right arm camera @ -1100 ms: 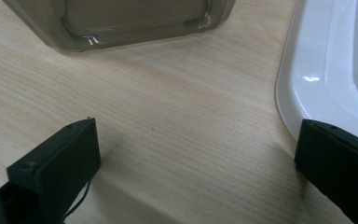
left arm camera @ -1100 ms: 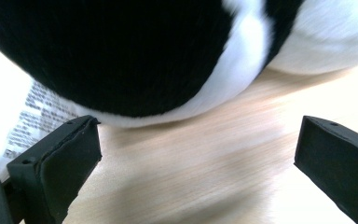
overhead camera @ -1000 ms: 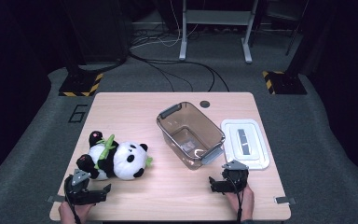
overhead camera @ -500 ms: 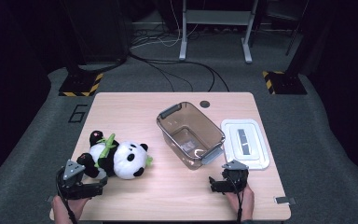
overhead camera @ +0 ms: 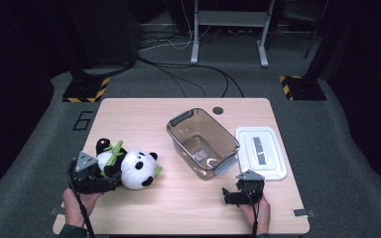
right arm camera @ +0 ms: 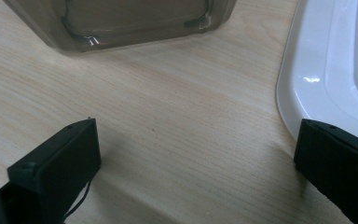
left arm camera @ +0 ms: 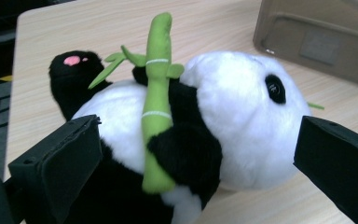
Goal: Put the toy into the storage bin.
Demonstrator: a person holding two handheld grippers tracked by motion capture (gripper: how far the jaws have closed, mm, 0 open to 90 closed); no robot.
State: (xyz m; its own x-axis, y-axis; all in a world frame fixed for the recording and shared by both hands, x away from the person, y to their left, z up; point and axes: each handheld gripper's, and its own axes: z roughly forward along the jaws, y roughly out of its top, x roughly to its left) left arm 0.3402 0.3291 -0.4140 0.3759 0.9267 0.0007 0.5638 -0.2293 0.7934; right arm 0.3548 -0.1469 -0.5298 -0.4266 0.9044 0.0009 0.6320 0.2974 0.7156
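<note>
Panda plush (overhead camera: 129, 167) lies on its side at the table's (overhead camera: 178, 208) left front, your left gripper (overhead camera: 96, 179) at its back end. Left gripper view adds detail: jaws wide apart, straddling its body, green bamboo stalk (left arm camera: 157, 98) across the chest. Your right gripper (overhead camera: 238, 194) sits near the clear bin (overhead camera: 202, 144); its own view shows jaws spread over bare wood, white lid (right arm camera: 335, 65) beside one.

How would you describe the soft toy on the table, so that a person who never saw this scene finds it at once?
Start from the light wooden table and its near left part, left of the clear brown plastic box. There lies the black-and-white plush panda, on its side, between the open left tongs. It is the only soft, furry thing here, and it holds a green fabric bamboo stalk.
</note>
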